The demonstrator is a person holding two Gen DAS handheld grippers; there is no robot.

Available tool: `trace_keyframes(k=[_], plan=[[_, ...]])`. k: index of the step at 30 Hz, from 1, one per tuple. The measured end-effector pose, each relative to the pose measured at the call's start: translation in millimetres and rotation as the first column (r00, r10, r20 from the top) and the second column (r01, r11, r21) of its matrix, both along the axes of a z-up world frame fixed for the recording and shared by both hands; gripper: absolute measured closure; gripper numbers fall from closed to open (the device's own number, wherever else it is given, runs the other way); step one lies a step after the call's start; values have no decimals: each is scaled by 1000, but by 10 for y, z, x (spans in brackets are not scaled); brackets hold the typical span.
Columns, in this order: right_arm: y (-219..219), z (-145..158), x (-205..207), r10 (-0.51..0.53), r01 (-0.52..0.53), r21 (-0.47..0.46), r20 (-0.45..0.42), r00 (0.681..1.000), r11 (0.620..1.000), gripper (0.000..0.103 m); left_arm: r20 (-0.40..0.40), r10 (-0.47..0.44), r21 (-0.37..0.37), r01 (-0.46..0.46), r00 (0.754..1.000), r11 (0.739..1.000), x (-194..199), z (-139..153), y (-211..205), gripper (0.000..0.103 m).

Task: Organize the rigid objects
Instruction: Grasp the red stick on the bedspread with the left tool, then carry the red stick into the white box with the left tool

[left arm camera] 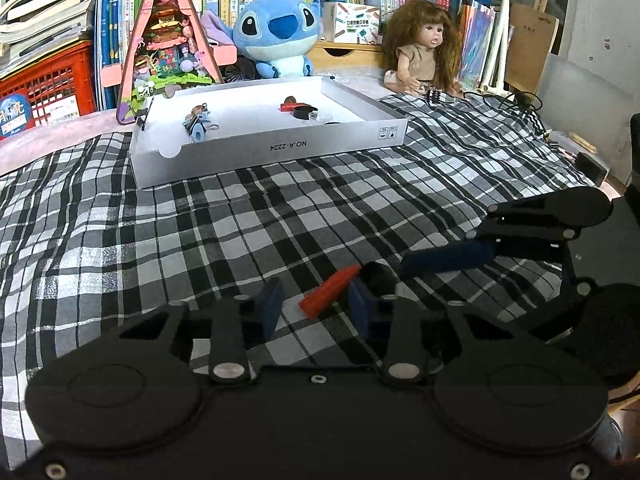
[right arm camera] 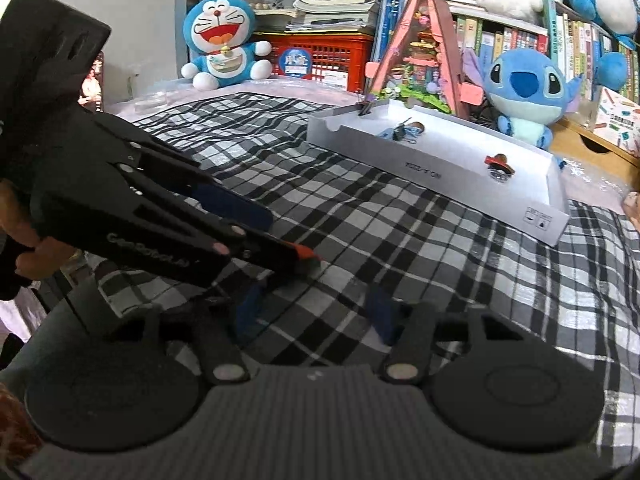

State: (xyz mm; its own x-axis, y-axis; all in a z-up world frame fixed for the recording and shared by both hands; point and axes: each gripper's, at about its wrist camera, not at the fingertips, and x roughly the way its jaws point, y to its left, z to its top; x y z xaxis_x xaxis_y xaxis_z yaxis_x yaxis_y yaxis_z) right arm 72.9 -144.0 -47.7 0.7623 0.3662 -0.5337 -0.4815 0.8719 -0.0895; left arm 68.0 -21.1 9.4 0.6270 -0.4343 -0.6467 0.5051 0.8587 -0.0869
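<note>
A small red cone-shaped piece (left arm camera: pixel 329 290) lies on the checked cloth between the pads of my open left gripper (left arm camera: pixel 316 305), nearer the right pad. In the right wrist view only its red tip (right arm camera: pixel 305 253) shows past the left gripper's fingers (right arm camera: pixel 256 240). My right gripper (right arm camera: pixel 316 310) is open and empty just above the cloth, beside the left one; in the left wrist view it (left arm camera: pixel 448 260) comes in from the right. A white shallow box (left arm camera: pixel 264 148) farther back holds a keychain (left arm camera: pixel 197 122), a red piece (left arm camera: pixel 294 105) and a black round lid (left arm camera: pixel 305 113).
Behind the box stand a Stitch plush (left arm camera: pixel 278 32), a doll (left arm camera: pixel 420 48), a pink triangular model house (left arm camera: pixel 168 40), a red crate (left arm camera: pixel 48 84) and bookshelves. A Doraemon plush (right arm camera: pixel 222 44) sits at the back left. Black cables (left arm camera: pixel 508 100) lie at the right.
</note>
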Motion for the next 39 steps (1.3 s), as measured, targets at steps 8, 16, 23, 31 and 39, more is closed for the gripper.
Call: trace_keyframes(k=[8, 16, 23, 31, 39], plan=[[-7, 10, -36, 15, -15, 17, 1, 1000, 1000, 67, -9, 10, -20, -10, 1000, 1000, -1, 19, 34, 86], [-6, 35, -42, 29, -29, 35, 6, 1000, 999, 60, -4, 0, -31, 0, 1000, 1000, -49, 53, 52, 91], [69, 20, 52, 44, -44, 39, 1, 999, 998, 50, -23, -6, -39, 5, 1000, 999, 24, -5, 9, 87], [24, 20, 78, 49, -48, 74, -20, 999, 996, 68, -34, -11, -67, 9, 999, 998, 59, 6, 9, 94], [-145, 145, 156, -45, 43, 64, 20, 999, 997, 68, -10, 36, -87, -37, 999, 996, 305, 168, 8, 94]])
